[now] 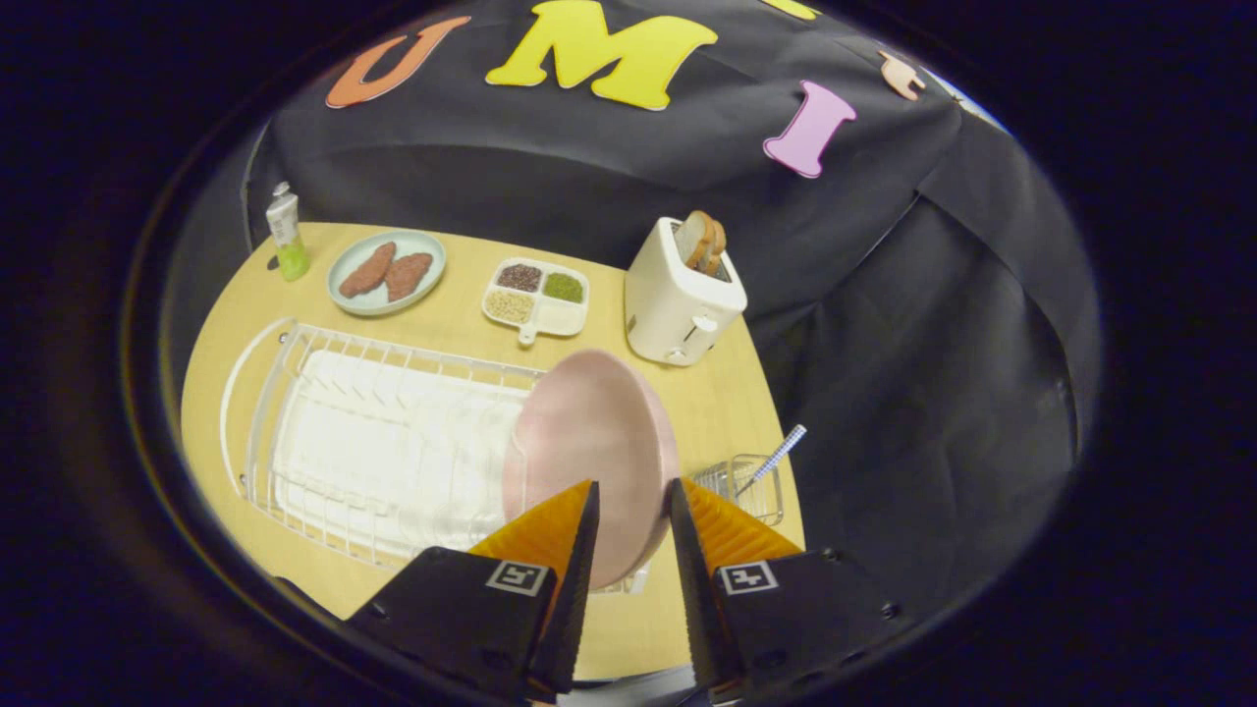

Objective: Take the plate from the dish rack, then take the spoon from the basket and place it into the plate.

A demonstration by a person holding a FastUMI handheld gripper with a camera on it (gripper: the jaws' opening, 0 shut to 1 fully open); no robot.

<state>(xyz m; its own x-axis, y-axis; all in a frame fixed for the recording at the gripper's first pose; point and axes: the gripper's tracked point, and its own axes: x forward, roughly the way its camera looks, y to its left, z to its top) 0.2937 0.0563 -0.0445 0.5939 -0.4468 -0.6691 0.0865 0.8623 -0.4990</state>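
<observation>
Your gripper (633, 496) is spread a moderate way, and the fingers have hold of nothing; their inner faces are ridged like saw teeth, and each carries a square black-and-white marker tag behind the tip. Between the tips and just ahead of them you see the plate (589, 452), a smooth, matte pink oval standing on edge at the right end of the dish rack (324, 432). Whether either finger touches its rim you cannot tell. The rack is thin white wire, with a white ribbed tray inside it, stretching ahead and to the left of your fingers. Just ahead and right of the right finger sits the basket (751, 483), a small wire cage, with the spoon (781, 454) leaning out of it, its handle pale with a fine blue pattern. Beyond the plate, on the light wooden table (462, 339), stand a glossy cream toaster (680, 295) holding bread slices, a divided white dish of grains (536, 298), a pale plate with two brown patties (386, 272) and a green-bottomed tube (287, 234). No writing on them is readable.
</observation>
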